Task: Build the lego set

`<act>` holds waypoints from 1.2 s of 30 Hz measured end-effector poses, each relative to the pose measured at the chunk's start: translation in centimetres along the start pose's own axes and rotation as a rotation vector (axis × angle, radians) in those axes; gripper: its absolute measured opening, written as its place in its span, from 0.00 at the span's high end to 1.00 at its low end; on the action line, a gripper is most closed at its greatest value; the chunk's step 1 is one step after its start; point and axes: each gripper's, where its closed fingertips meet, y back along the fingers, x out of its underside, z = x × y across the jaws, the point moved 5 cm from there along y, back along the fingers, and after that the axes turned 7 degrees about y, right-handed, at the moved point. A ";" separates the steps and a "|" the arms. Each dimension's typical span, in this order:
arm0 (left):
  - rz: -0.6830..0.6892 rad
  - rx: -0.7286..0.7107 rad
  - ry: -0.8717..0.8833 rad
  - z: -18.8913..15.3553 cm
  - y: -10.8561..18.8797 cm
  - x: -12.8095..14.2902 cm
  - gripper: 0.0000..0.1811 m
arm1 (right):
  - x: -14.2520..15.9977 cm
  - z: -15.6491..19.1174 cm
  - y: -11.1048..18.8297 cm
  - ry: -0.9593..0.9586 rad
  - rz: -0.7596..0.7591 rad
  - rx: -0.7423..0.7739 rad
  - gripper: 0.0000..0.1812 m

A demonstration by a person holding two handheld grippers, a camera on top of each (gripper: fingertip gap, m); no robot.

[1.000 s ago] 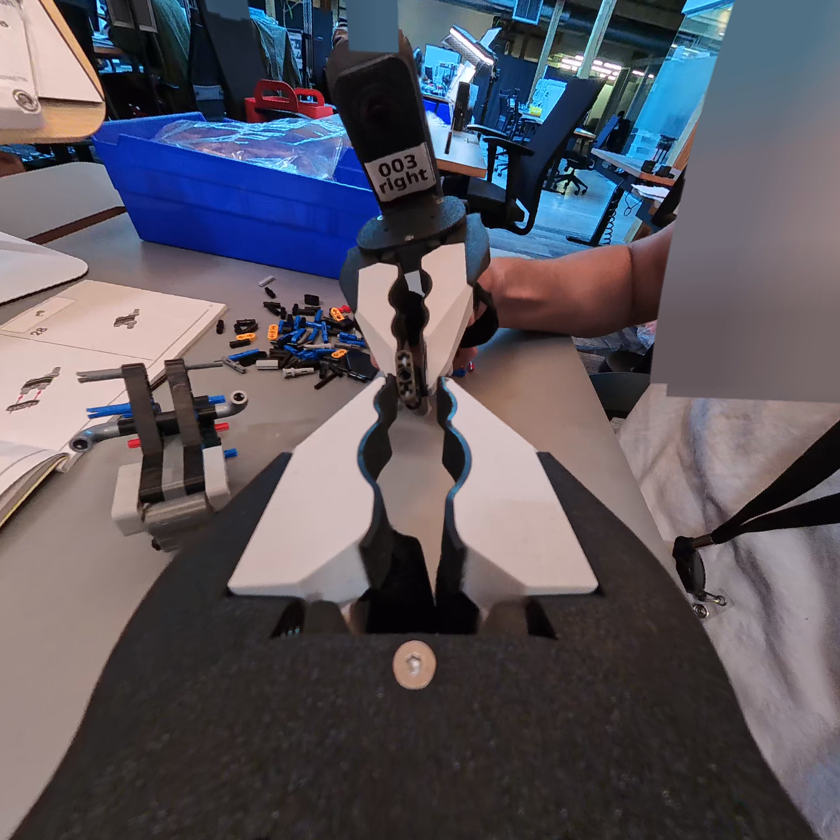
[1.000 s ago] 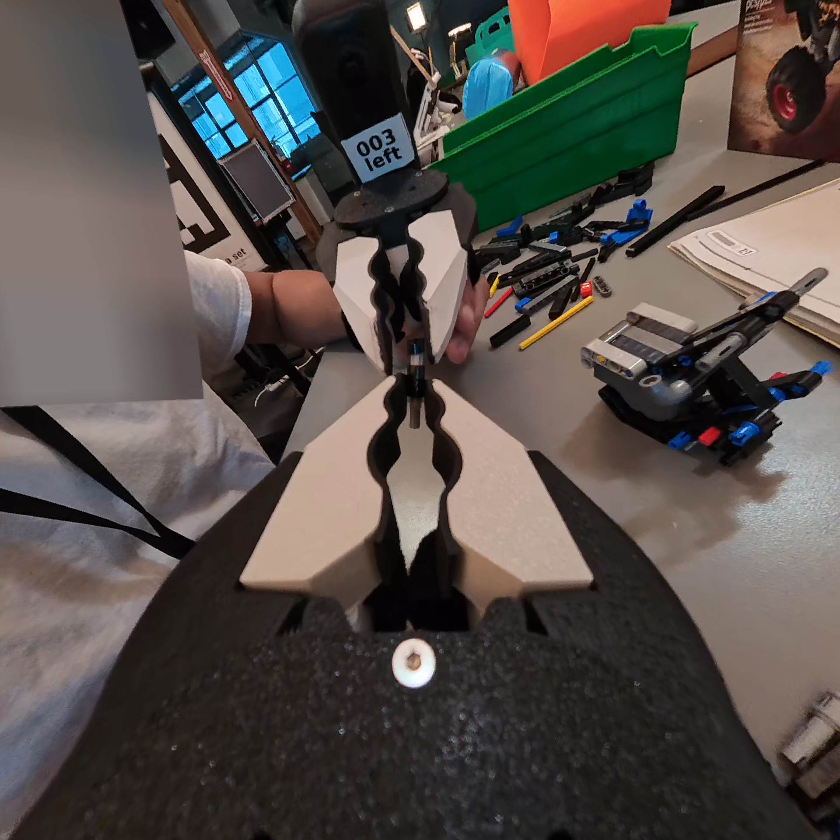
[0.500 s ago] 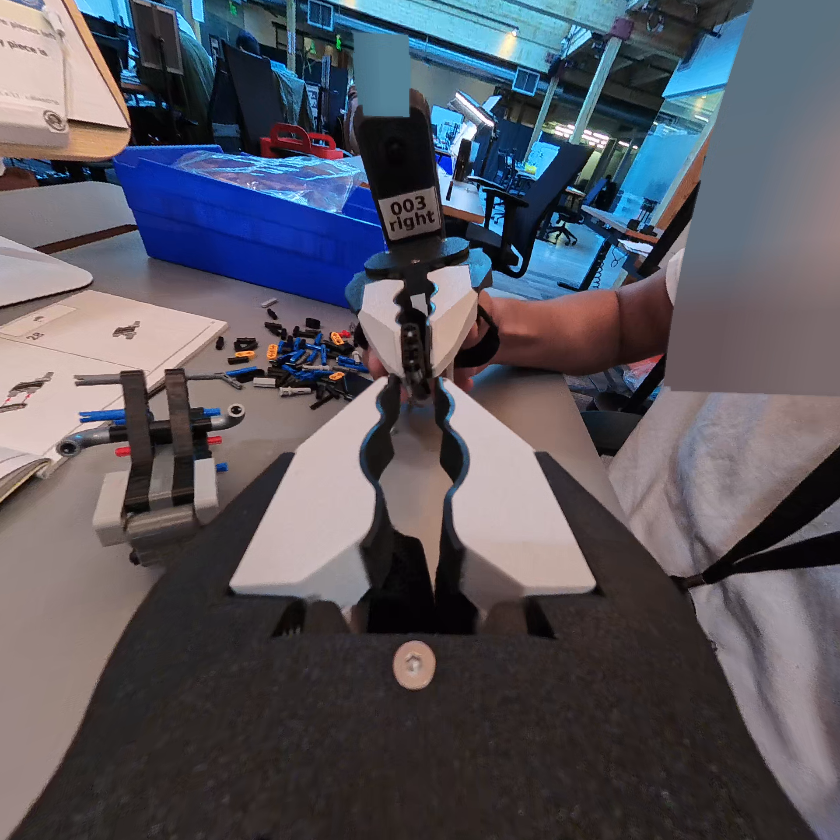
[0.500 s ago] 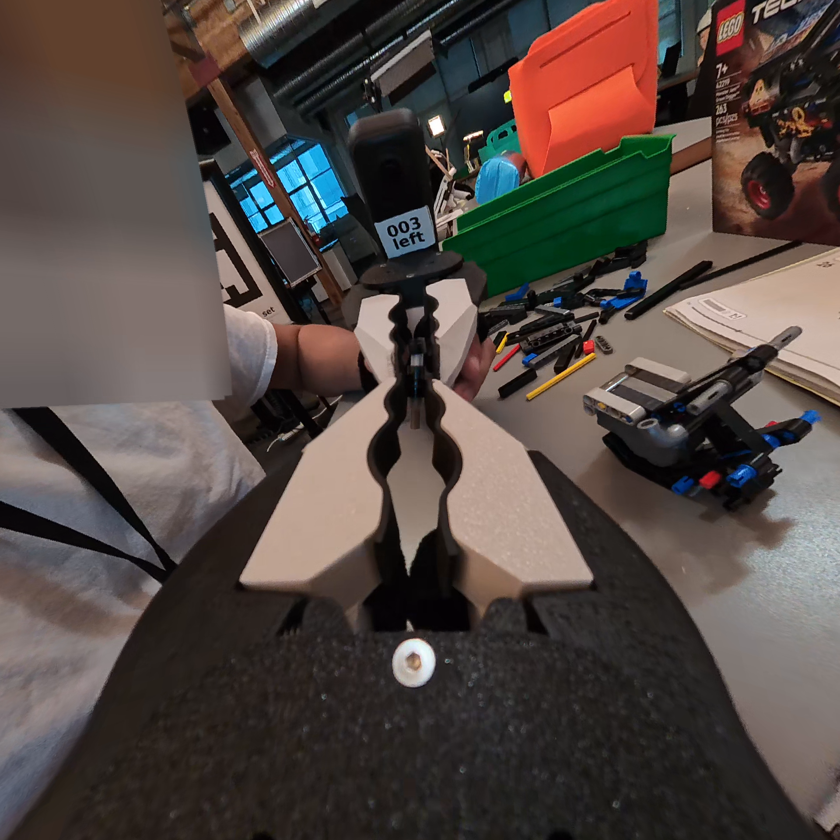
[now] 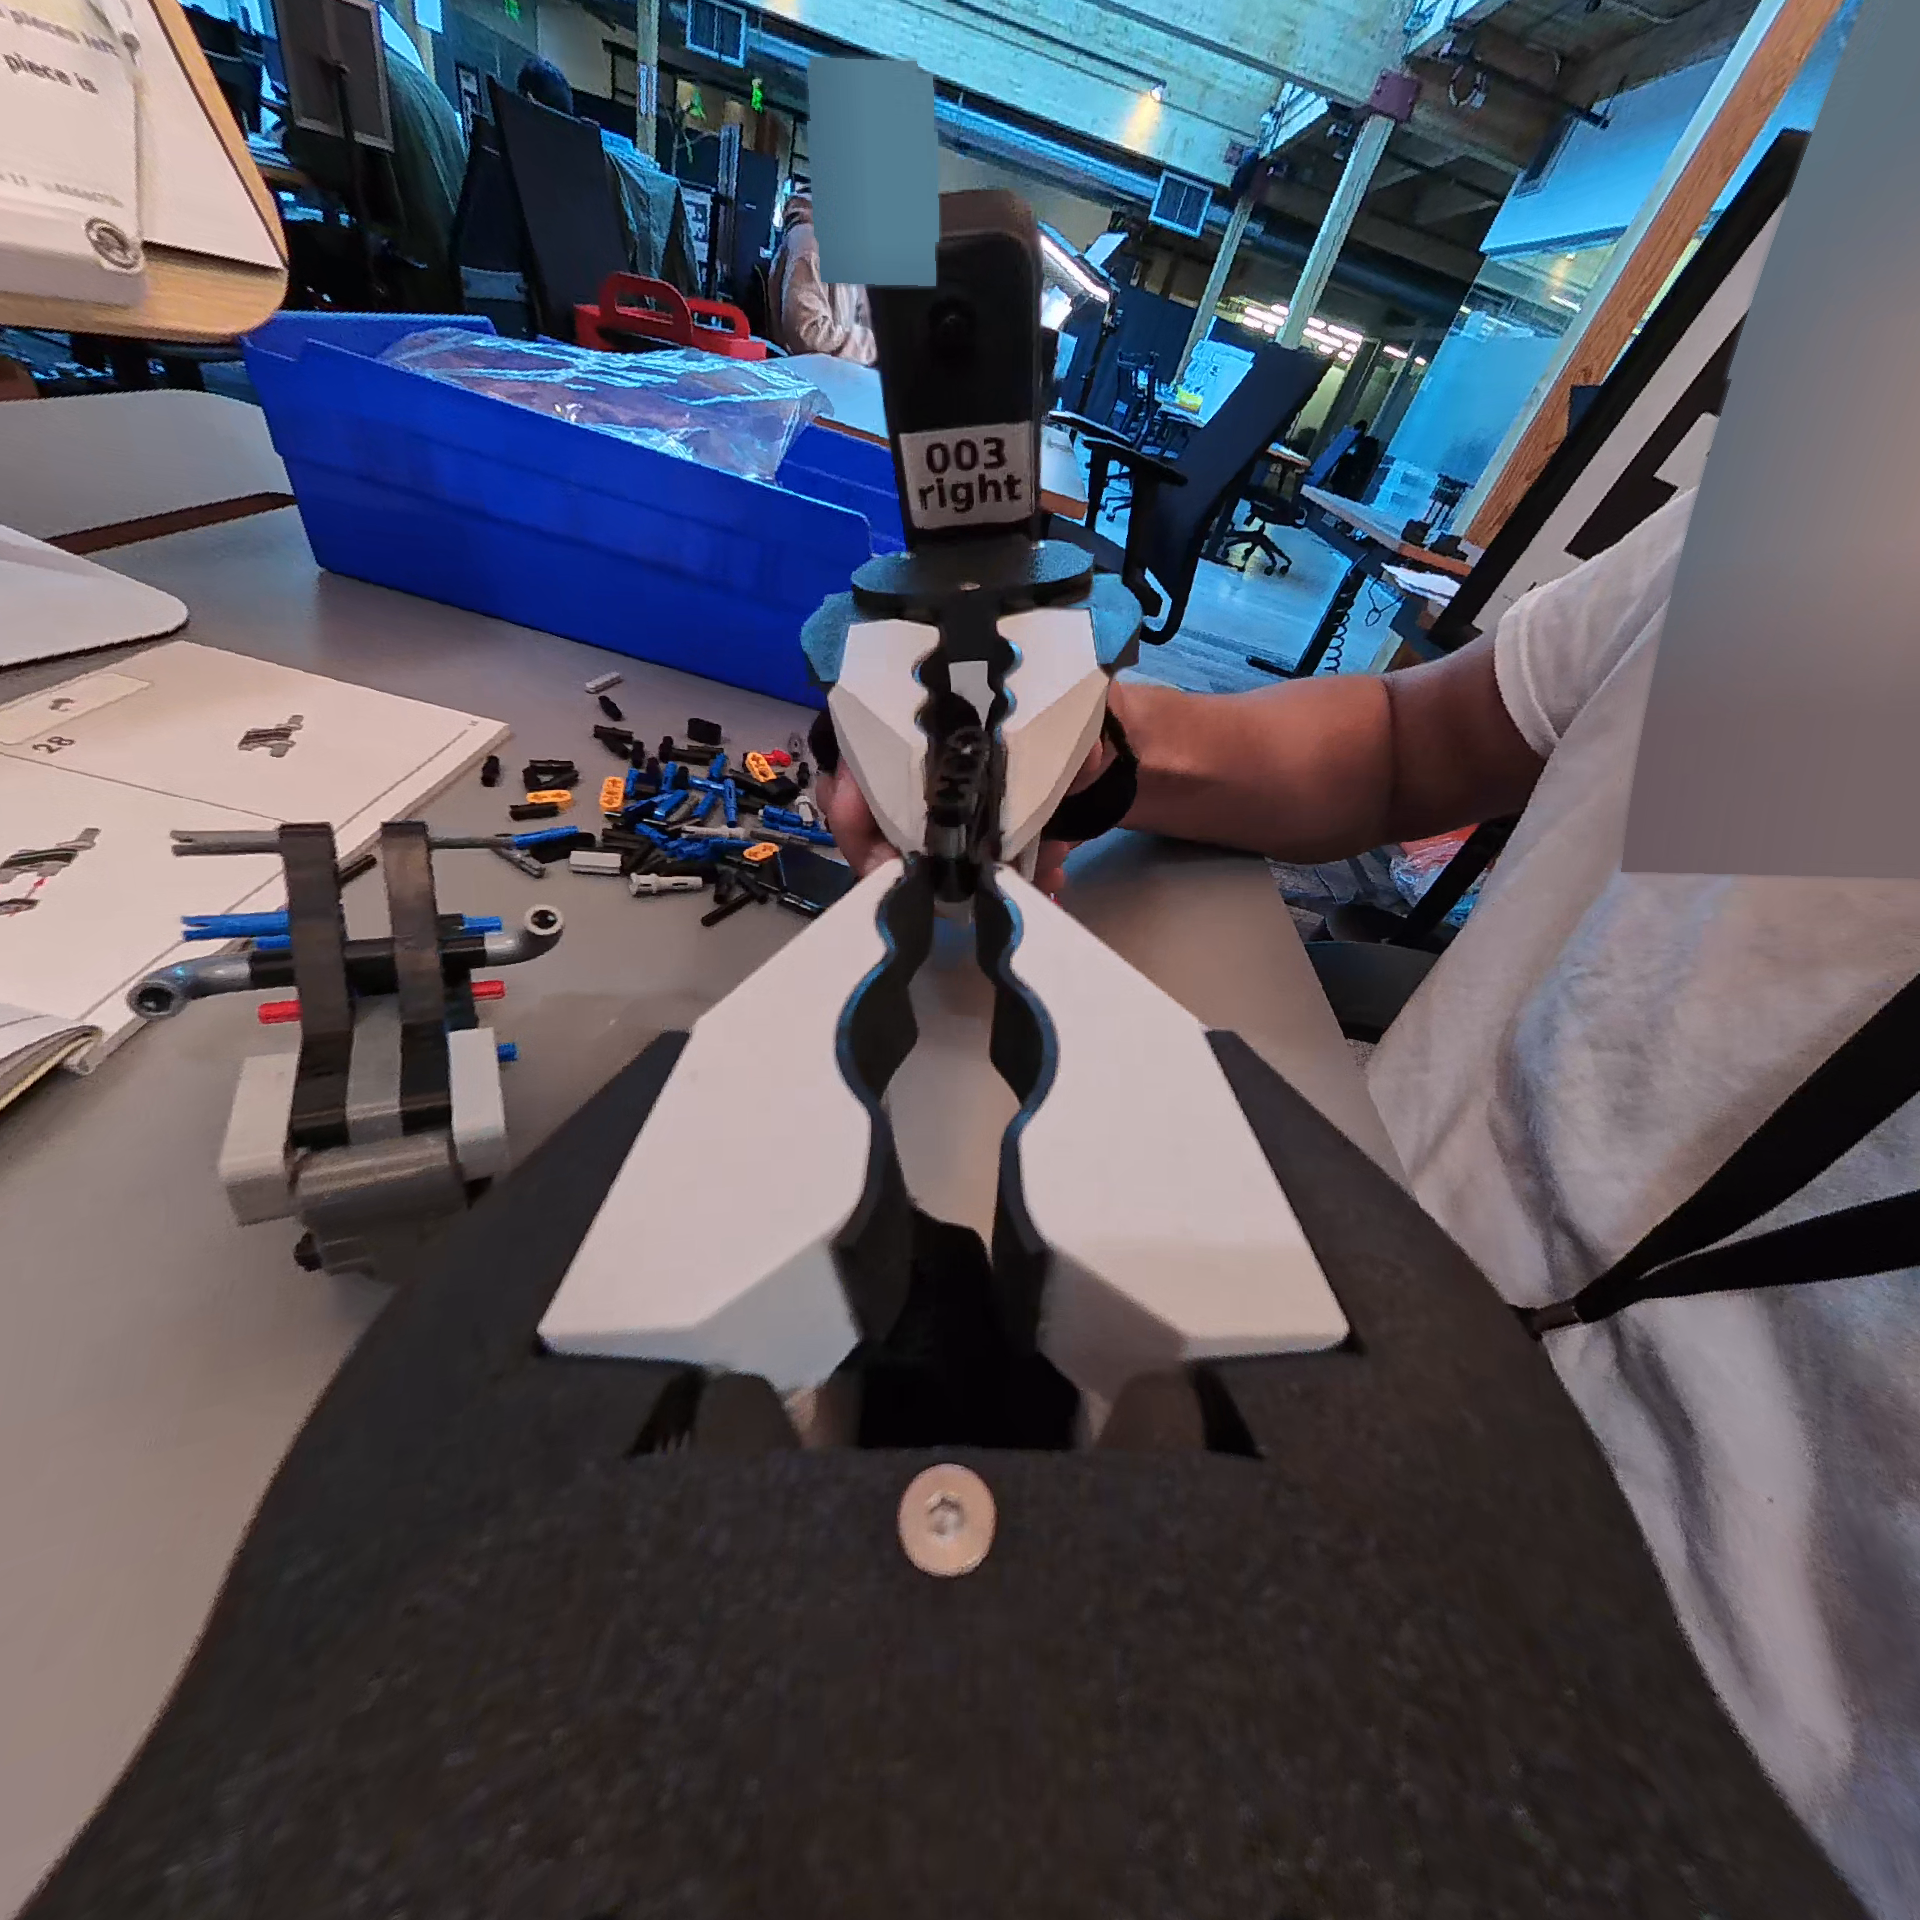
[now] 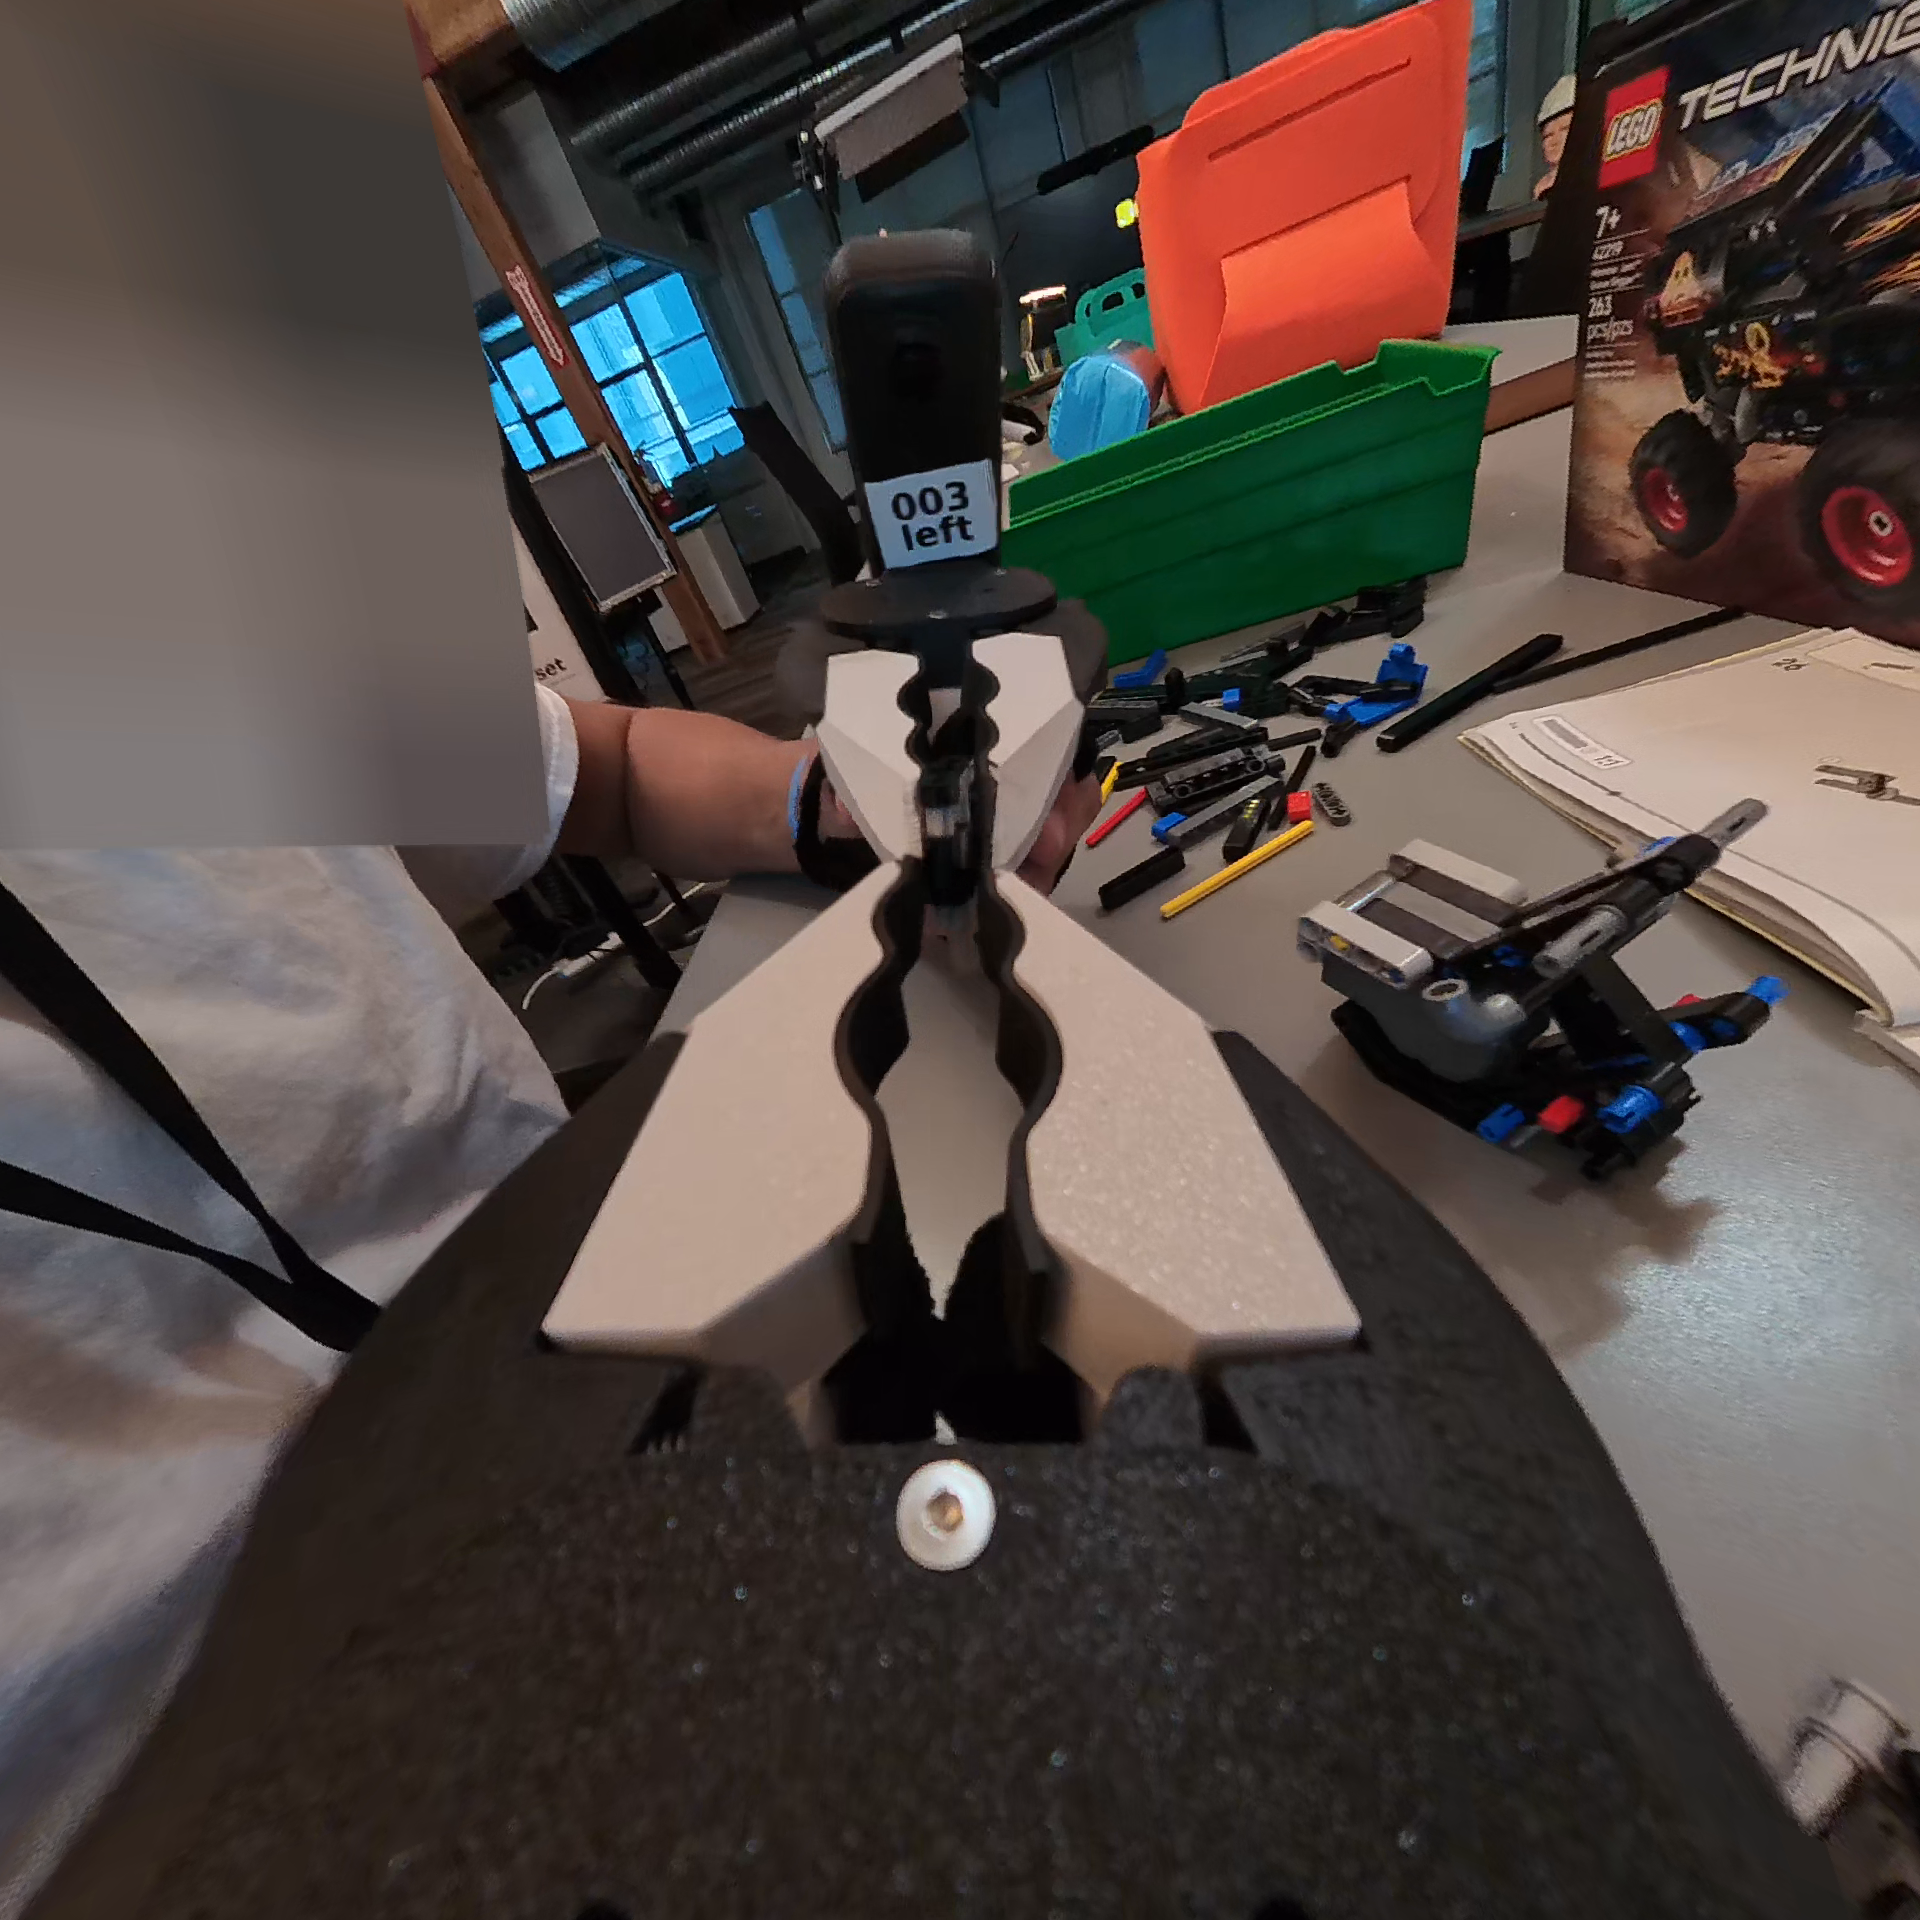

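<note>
My left gripper (image 5: 948, 885) and my right gripper (image 6: 948, 896) face each other tip to tip above the table's near edge. The right gripper, also in the left wrist view (image 5: 958, 844), is shut on a short black beam with holes (image 5: 961, 764). The left gripper, also in the right wrist view (image 6: 945, 847), is shut on a small pin with blue and grey parts (image 6: 941, 821). Pin and beam meet between the tips; the joint itself is hidden. The partly built black, grey and blue model (image 5: 353, 1039) (image 6: 1507, 997) stands on the table beside the grippers.
Loose small parts (image 5: 675, 810) (image 6: 1247, 748) lie spread behind the grippers. An open instruction booklet (image 5: 208, 769) (image 6: 1714, 769) lies by the model. A blue bin (image 5: 540, 520), a green bin (image 6: 1247, 520) and the set's box (image 6: 1766, 312) stand farther back. The person's body is close by. Only a small space, under 4 cm, lies between the two pairs of fingers.
Both grippers have risen and tilted up together while staying tip to tip. The model and loose parts have not moved.
</note>
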 end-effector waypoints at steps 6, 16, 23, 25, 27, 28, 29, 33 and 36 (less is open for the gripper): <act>0.003 -0.001 0.009 0.2 0.0 0.2 0.97 | 0.3 -0.1 0.0 -0.009 0.009 0.005 0.96; -0.070 0.018 0.007 -0.2 0.0 -0.2 0.97 | -0.2 0.0 0.1 -0.031 -0.033 -0.026 0.96; -0.126 0.043 0.049 -0.2 0.0 -0.6 0.97 | 0.2 0.1 0.0 -0.036 0.000 -0.032 0.96; -0.098 0.038 0.046 -0.1 0.0 -0.4 0.97 | 0.3 0.0 0.0 -0.038 0.005 -0.029 0.96; -0.107 0.043 0.050 -0.2 0.0 -0.4 0.97 | 0.1 0.1 -0.1 -0.054 -0.012 -0.036 0.96; -0.113 0.042 0.049 -0.2 0.0 -0.4 0.97 | 0.1 0.1 -0.1 -0.055 -0.015 -0.038 0.96; -0.112 0.041 0.042 -0.2 0.0 -0.4 0.97 | 0.2 0.1 -0.1 -0.049 -0.011 -0.038 0.96; -0.095 0.050 0.039 -0.2 0.1 -0.3 0.97 | 0.3 0.2 -0.1 -0.030 0.002 -0.034 0.96; -0.100 0.051 0.033 -0.1 0.1 -0.2 0.97 | 0.2 0.1 -0.1 -0.027 0.003 -0.031 0.96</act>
